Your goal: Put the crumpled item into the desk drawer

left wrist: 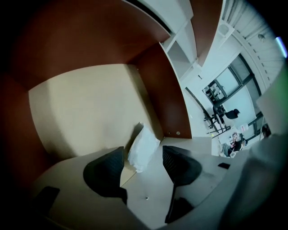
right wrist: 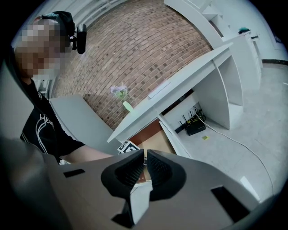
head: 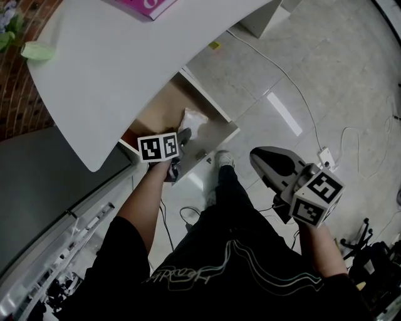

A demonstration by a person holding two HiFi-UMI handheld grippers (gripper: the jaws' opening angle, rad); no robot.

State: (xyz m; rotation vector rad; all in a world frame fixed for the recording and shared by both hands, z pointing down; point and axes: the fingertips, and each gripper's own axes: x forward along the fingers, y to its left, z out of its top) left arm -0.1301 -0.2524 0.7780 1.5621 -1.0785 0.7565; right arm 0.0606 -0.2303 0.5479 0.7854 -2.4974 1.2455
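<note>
Drawer (head: 164, 108) stands pulled out from under the white counter (head: 125, 63), its pale floor bare but for the wad (head: 193, 118). The white crumpled wad lies inside the drawer, against the side wall that falls to the right in the head view, near the drawer's front end. In the left gripper view the wad (left wrist: 143, 146) leans on the drawer floor (left wrist: 90, 108) close to the brown wall, just beyond the claw tips.

The left claw (head: 179, 150) hangs over the drawer's front end, pointing steeply down into it. It is released: in its own view the left claw (left wrist: 143, 152) has both dark pads spread wide, and neither pad touches the wad, which shows in the gap between them.

The right claw (head: 260, 160) is held well apart from the drawer, out over the tiled floor (head: 282, 75) beside the person's leg. In its own view the right claw (right wrist: 145, 155) is clenched, its pads nearly meeting with nothing between them, and the counter (right wrist: 180, 85) and open drawer show beyond it.

A pink thing (head: 147, 5) lies at the counter's far edge
</note>
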